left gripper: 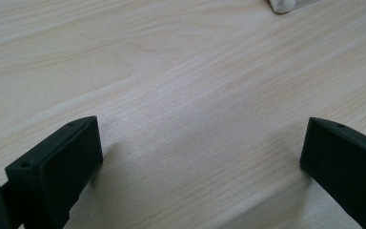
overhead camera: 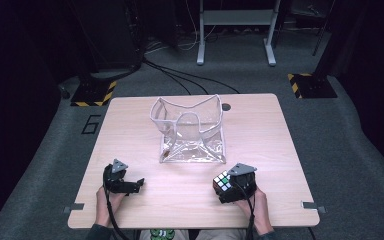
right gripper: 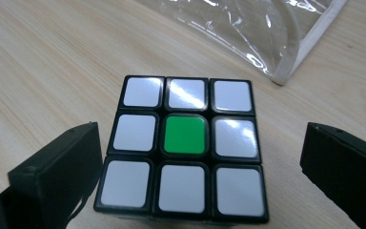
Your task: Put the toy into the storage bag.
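Between the jaws: puzzle cube [right gripper: 183,148] on table [right gripper: 43,62], right gripper [right gripper: 200,167] wide open, touching nothing.
Left gripper [left gripper: 202,157]: open, empty.
Writing: "6" on floor [overhead camera: 91,123].

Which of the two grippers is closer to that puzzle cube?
The right gripper. Its open jaws sit on either side of the puzzle cube, with gaps showing. The left gripper is across the table, open over bare wood, well apart from the cube.

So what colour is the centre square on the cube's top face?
Green, ringed by eight white squares on the cube; clearest in the right gripper view.
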A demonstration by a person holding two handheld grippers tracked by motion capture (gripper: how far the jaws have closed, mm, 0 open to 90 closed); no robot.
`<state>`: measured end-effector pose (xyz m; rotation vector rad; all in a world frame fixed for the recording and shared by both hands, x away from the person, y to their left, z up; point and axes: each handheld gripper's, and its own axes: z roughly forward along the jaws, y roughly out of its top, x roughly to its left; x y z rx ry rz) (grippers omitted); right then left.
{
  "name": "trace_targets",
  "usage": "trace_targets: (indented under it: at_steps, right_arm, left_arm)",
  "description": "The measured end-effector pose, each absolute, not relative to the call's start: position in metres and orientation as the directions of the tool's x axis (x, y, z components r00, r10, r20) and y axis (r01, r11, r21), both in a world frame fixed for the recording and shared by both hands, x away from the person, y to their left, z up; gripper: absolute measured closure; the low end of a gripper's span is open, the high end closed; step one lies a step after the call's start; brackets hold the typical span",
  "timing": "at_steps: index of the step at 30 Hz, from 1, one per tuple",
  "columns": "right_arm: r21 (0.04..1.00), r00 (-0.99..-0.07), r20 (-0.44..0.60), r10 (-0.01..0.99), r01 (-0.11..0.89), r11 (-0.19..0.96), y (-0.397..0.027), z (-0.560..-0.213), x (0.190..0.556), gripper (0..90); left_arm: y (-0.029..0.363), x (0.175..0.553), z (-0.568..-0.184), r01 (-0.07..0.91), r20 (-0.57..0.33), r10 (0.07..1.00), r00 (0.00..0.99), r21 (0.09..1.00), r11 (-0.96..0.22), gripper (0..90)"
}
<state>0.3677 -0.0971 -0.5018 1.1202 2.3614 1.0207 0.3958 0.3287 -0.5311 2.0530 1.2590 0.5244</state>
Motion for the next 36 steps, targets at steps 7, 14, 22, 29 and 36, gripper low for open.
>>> trace_targets:
  at_steps: [7,14,22,29,36]
  right_arm:
    - [0.711,-0.641,0.011,0.768,0.545,0.445,-0.091,-0.505,0.373,2.8]
    - [0.701,-0.626,0.02,0.78,0.565,0.435,-0.089,-0.51,0.377,32.2]
    - [0.696,-0.624,0.01,0.782,0.566,0.443,-0.089,-0.507,0.378,33.1]
    - [0.698,-0.625,-0.007,0.781,0.556,0.452,-0.087,-0.499,0.376,33.1]
    - [0.708,-0.627,-0.004,0.779,0.549,0.445,-0.091,-0.489,0.377,33.1]
  left_arm:
    - [0.328,0.396,-0.531,0.627,-0.007,0.894,0.449,0.715,-0.31,0.3]
    - [0.328,0.396,-0.531,0.626,-0.007,0.893,0.45,0.716,-0.31,0.4]
    - [0.328,0.396,-0.531,0.626,-0.005,0.894,0.449,0.715,-0.31,0.4]
    - [0.328,0.395,-0.531,0.628,-0.001,0.896,0.444,0.714,-0.311,0.9]
    - [0.328,0.394,-0.531,0.629,-0.001,0.896,0.444,0.713,-0.311,0.9]
